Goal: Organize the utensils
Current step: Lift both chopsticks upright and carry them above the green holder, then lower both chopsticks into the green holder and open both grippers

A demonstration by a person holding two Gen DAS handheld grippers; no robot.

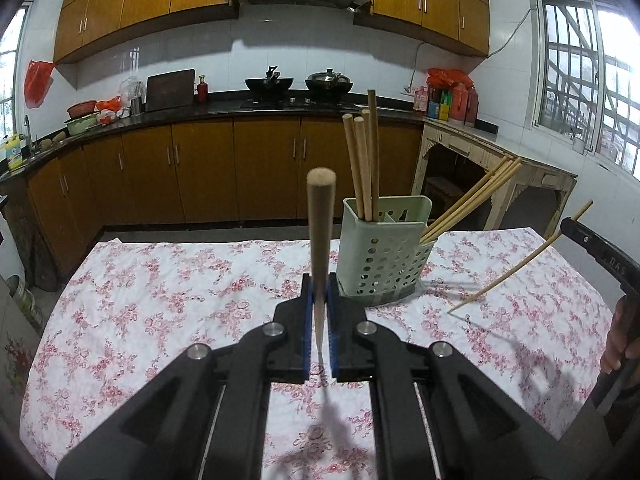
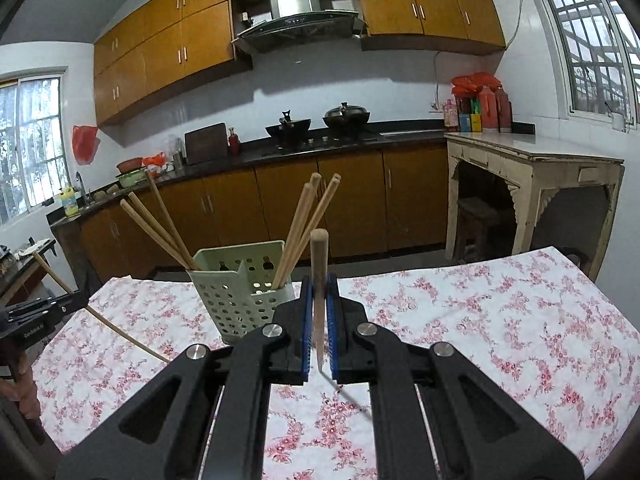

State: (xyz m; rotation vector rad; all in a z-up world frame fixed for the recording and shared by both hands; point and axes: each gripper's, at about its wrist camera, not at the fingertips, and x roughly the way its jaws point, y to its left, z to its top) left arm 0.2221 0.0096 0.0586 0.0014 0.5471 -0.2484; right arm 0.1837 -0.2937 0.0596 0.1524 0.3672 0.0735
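Left wrist view showed the left gripper [image 1: 320, 320] clenched on an upright chopstick [image 1: 320, 232] above the floral tablecloth [image 1: 160, 300]. Right wrist view showed the right gripper [image 2: 319, 324] likewise clamped on a second chopstick [image 2: 319, 280], tip down. Beyond both, toward the table's far edge, a green perforated holder [image 1: 384, 256] stood with more chopsticks [image 1: 362, 164] in two compartments.

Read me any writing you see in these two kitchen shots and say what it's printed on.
"DAS", partly cut off: on the right gripper body, seen from the left wrist.
Small white lettering on the left gripper body, seen from the right wrist: too blurred to read.
Labels on the yellow bottle by the sink and the condiment bottles: too small to read.
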